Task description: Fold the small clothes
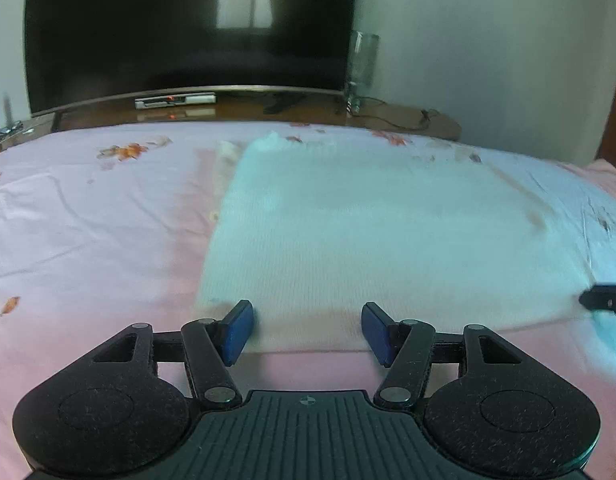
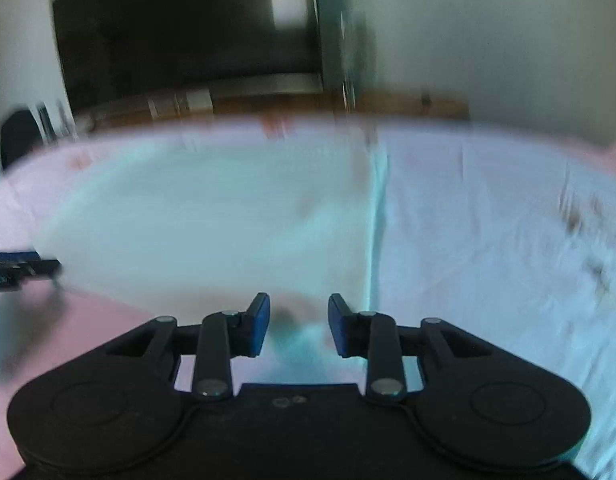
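Quick count: one pale knit garment spread flat on one bed with a pink floral sheet. Two tongs total, the left tongs and the right tongs, each with two blue pads. Behind that, one big TV and one set-top box under it.

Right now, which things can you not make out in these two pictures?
- Right wrist view: motion blur smears the white garment; its type and folds are unreadable.
- Left wrist view: the right gripper is cut by the right edge.
- Right wrist view: the left gripper is cut by the left edge and blurred.
- Left wrist view: the garment's far edge is soft.
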